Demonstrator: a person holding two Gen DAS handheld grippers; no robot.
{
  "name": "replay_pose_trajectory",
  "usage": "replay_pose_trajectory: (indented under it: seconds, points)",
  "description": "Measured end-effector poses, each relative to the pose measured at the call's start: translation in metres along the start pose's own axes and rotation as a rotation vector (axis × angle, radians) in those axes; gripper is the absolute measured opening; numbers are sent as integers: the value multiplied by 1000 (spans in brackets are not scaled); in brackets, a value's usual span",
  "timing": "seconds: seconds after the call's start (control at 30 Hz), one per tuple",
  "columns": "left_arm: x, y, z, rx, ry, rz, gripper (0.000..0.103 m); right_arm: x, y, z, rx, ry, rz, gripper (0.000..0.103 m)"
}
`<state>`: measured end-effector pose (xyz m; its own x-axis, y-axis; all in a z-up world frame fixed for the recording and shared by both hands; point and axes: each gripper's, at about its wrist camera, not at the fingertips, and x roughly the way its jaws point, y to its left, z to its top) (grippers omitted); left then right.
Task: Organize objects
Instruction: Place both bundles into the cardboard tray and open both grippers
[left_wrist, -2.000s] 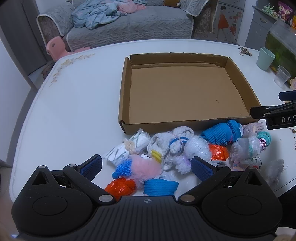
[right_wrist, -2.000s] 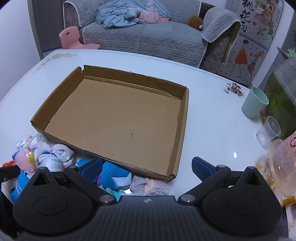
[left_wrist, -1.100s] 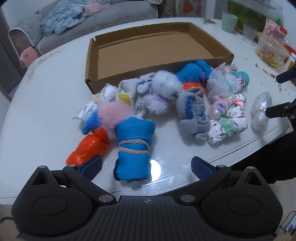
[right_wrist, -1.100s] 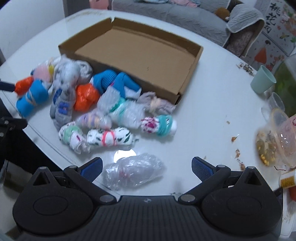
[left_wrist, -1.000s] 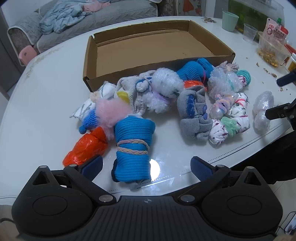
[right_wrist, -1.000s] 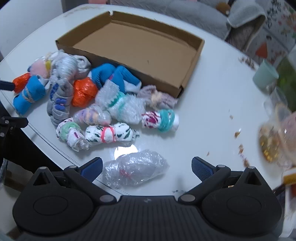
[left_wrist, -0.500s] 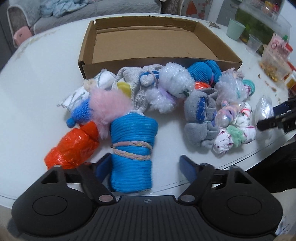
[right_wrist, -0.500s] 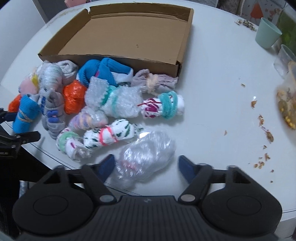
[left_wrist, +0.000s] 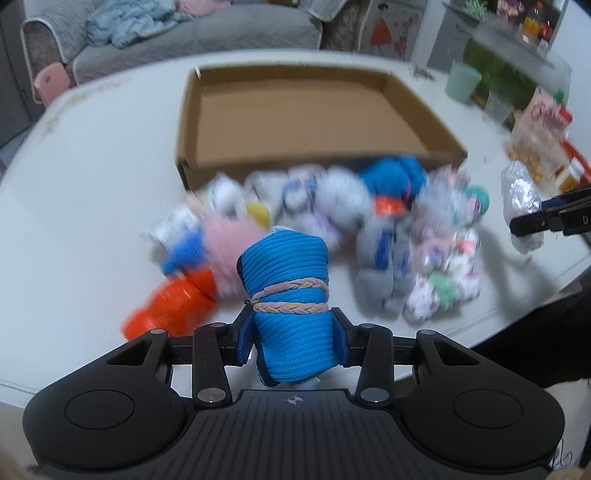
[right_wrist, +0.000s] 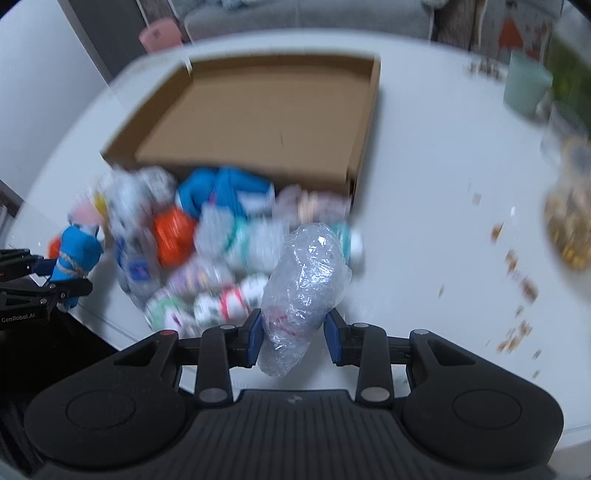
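Both picks done: left gripper (left_wrist: 291, 341) clenched on blue roll (left_wrist: 290, 306), right gripper (right_wrist: 293, 338) clenched on plastic-wrapped roll (right_wrist: 304, 280), each apparently lifted near the counter's (left_wrist: 92, 206) near edge, above the pile (left_wrist: 369, 221); next likely carry both over into the empty box (left_wrist: 303, 122).

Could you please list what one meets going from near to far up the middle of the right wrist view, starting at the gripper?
right gripper → clear plastic-wrapped bundle shut between its fingers → blurred pile of rolled socks on the table → near wall of the cardboard box → bare floor of the box → its far wall → white table beyond → grey sofa.
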<state>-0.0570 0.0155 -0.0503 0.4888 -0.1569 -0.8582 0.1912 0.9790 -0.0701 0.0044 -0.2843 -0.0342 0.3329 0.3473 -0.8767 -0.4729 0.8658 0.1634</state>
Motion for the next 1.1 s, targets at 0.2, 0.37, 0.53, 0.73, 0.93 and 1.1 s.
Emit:
replay_pose_trajectory:
  seconds: [0.2,0.37,0.53,0.73,0.93,1.1]
  points:
    - [-17,16,73,4,-89,58,49,-15,22,76,-112,-155,60,32]
    - [20,20,147,25,-128,79,49,16,44,149,-154,-201,137,32]
    - [81,22,194,61,-115,93,49,81,55,196,-99,-171,178,32]
    - [136,33,208,69,-79,113,49,130,48,214,-97,-89,159,32]
    - [158,37,207,83,-54,123,49,163,48,217,-98,-27,152,32]
    - [167,37,211,99,-38,124,50,171,56,216,-119,-9,152,33]
